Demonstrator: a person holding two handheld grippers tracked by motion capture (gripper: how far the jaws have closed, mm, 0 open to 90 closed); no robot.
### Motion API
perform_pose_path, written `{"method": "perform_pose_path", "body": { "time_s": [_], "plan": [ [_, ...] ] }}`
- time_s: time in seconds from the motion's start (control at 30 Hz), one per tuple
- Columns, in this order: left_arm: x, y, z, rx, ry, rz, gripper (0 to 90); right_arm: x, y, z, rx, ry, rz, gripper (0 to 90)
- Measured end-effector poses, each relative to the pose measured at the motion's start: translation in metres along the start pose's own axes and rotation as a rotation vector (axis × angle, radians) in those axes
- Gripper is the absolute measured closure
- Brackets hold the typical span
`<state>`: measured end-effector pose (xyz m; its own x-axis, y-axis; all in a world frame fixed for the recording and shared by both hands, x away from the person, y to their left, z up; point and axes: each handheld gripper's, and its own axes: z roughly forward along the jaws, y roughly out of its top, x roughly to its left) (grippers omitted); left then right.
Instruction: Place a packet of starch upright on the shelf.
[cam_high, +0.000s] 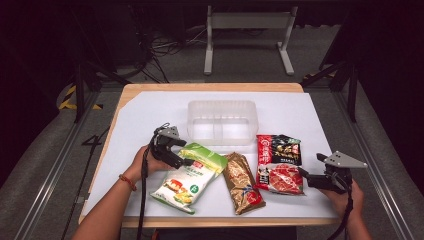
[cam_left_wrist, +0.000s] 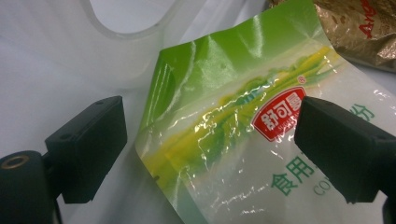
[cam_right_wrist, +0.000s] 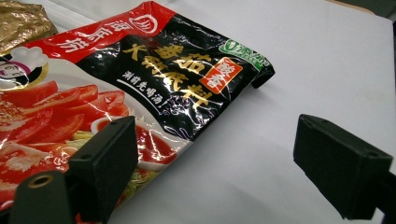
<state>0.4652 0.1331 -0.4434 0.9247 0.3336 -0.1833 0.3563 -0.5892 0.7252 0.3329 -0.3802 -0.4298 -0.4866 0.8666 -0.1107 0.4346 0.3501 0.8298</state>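
Jaws of the left tool (cam_high: 186, 161) stand wide around the green bag's (cam_high: 192, 176) top edge. Squeeze there before lifting. The right tool (cam_high: 303, 174) is open beside the red bag (cam_high: 279, 165).

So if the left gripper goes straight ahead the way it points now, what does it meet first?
Most likely the green and white packet: the left gripper has its jaws open with the packet's upper corner between them. Beyond lies the clear plastic tub, though depth is hard to judge.
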Motion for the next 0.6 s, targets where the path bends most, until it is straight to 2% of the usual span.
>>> {"method": "perform_pose_path", "body": {
  "time_s": [0.03, 0.07, 0.13, 0.23, 0.3, 0.33, 0.37, 0.4, 0.5, 0.53, 0.6],
  "plan": [
    [0.001, 0.001, 0.003, 0.006, 0.0, 0.005, 10.5, 0.0, 0.0, 0.0, 0.003, 0.002, 0.003, 14.6],
    [0.003, 0.002, 0.007, 0.029, -0.012, -0.002, 10.5, 0.0, 0.0, 0.0, 0.005, 0.002, 0.001, 14.7],
    [0.006, 0.003, 0.011, 0.044, -0.027, -0.015, 9.8, 0.001, 0.0, 0.001, 0.007, 0.003, -0.001, 14.7],
    [0.007, 0.007, 0.016, 0.052, -0.037, -0.007, 9.3, 0.0, 0.0, 0.001, 0.007, 0.003, 0.001, 14.7],
    [0.008, 0.008, 0.016, 0.045, -0.043, -0.015, 9.6, 0.0, -0.001, 0.001, 0.006, 0.006, 0.004, 14.6],
    [0.008, 0.007, 0.015, 0.042, -0.049, -0.013, 11.3, 0.0, -0.001, 0.001, 0.004, 0.009, 0.006, 14.6],
    [0.007, 0.006, 0.014, 0.031, -0.082, -0.012, 17.2, 0.0, -0.001, 0.001, 0.005, 0.009, 0.007, 14.6],
    [0.007, 0.006, 0.014, 0.031, -0.082, -0.012, 25.0, 0.0, -0.001, 0.001, 0.005, 0.009, 0.007, 14.6],
    [0.002, 0.005, 0.015, 0.034, -0.067, -0.003, 24.0, 0.0, 0.0, 0.001, 0.004, 0.015, 0.005, 14.7],
    [0.002, 0.004, 0.014, 0.028, -0.047, -0.007, 25.0, 0.0, 0.0, 0.001, 0.003, 0.016, 0.005, 14.7],
    [0.002, 0.003, 0.011, 0.022, -0.041, -0.02, 37.1, 0.0, 0.0, 0.001, 0.003, 0.018, 0.01, 14.7]
  ]
}}
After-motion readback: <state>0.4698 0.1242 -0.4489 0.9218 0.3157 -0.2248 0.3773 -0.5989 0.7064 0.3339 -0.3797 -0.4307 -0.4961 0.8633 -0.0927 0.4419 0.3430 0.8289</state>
